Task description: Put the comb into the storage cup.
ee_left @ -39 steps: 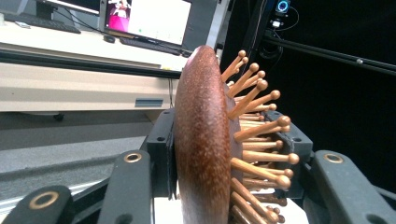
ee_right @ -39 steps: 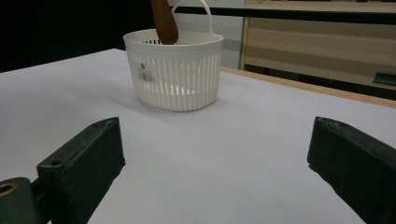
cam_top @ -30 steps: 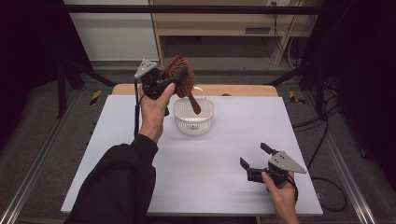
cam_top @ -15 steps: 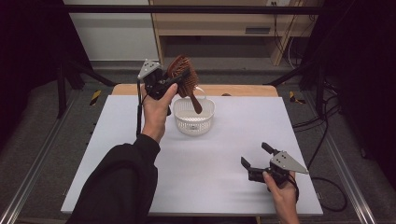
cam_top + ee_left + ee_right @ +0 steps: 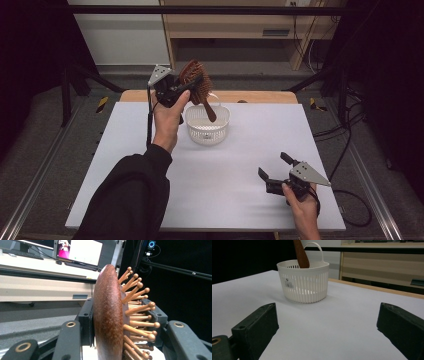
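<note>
The white surface (image 5: 215, 190) sits in a dim lab corner with black curtains at the sides and a wooden shelf unit at the back, so there isn't much clutter to worry about. Nearest the person, the right claw (image 5: 276, 166) rests low on the sheet at the near right, jaws spread wide with nothing between them; in the right gripper view they frame bare sheet with the basket further on. Mid-surface stands the little white slotted basket (image 5: 207, 131), upright, handle loop at the back. Above and just left of it the left claw (image 5: 189, 88) is clenched on the head of a brown wooden hairbrush (image 5: 197, 85), one jaw on the smooth back and the other in among the ball-tipped pins, as the left gripper view shows. The brush hangs tilted, its handle pointing down with the tip dipping inside the basket rim. Looks like the step is dropping the brush into the basket, and the way to do it well is probably to lower handle-first until the tip is well down inside before letting go, keeping it off the thin wall, since that light basket could tip or skid. The idle claw could steady it. As for writing: there's a small barcode sticker (image 5: 288, 284) on the basket's side, print too tiny to read. Nothing else is legible.
</note>
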Motion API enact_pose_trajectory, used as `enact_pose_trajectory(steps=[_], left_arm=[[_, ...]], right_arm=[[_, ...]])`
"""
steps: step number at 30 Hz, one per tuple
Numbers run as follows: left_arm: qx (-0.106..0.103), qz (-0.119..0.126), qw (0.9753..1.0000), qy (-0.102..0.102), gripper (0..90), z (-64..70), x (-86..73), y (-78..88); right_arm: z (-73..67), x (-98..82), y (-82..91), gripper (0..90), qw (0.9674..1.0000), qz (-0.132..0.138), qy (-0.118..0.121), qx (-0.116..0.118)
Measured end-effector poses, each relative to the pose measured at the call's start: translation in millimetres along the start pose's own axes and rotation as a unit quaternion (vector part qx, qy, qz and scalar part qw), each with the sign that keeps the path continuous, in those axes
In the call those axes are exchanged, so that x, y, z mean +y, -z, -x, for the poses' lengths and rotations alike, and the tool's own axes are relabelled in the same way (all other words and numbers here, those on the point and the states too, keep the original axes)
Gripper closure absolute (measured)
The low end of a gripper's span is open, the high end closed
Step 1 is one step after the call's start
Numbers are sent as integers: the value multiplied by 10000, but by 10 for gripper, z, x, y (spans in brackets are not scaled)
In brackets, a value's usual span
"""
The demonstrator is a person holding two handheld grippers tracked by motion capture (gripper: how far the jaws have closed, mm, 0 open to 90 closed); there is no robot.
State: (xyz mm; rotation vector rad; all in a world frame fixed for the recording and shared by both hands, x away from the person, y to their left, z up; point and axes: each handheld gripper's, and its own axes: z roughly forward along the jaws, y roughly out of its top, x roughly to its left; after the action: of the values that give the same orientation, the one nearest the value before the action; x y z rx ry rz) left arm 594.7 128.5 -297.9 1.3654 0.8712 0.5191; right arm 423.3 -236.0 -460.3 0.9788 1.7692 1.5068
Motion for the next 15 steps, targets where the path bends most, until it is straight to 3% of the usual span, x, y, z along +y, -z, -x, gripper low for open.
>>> enact_pose_trajectory(steps=[15], left_arm=[[18,-23,10000,51,507,-72,-103,-10]], right_arm=[[-18,-10,-24,37,10000,-46,-2,27]])
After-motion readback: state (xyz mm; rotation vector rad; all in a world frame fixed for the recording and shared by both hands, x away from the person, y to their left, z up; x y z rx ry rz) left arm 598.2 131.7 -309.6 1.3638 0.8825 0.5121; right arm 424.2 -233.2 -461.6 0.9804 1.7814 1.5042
